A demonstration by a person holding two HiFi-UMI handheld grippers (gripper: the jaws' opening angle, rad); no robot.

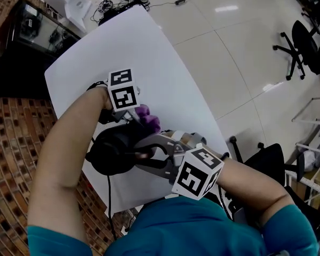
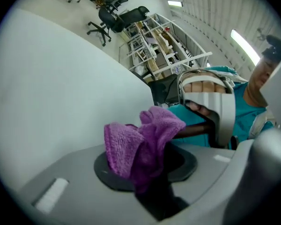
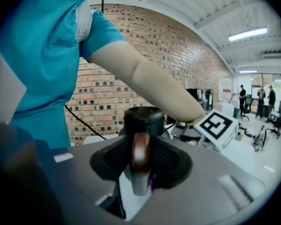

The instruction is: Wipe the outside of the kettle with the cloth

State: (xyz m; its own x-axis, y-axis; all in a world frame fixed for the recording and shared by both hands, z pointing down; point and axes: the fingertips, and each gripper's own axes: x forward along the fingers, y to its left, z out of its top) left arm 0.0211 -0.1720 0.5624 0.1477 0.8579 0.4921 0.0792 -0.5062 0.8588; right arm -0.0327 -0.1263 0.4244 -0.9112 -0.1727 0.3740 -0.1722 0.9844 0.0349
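A brick wall (image 1: 10, 143) and a dark cabinet (image 1: 37, 31) close off the left side, and the left edge of the white table (image 1: 149, 52) runs just beside the wall. The kettle (image 1: 111, 152) is over the table's near left part, close to that edge and to the person's body. It is black and rounded with a dark round lid, and its upright handle (image 3: 140, 156) is glossy brown above and grey below. A thin black cord (image 1: 108, 196) drops from it toward the person. Whether its base rests on the tabletop cannot be told.

Just beyond the kettle, the left gripper (image 1: 134, 115) has its jaws clamped on the cloth (image 2: 140, 139), a bunched purple terry piece that sticks up out of the grip. The cloth hangs just beside the kettle's far right side, and contact cannot be made out.

To the right, the right gripper (image 1: 140, 154) reaches in from the person's side. Its jaws stand partly closed, pressing the handle between the pads.

Beyond both tools the tabletop is bare white all the way to its far corner. Past the table's right edge lies pale tiled floor (image 1: 240, 52), with black office chairs (image 1: 304, 41) well apart at the far right.
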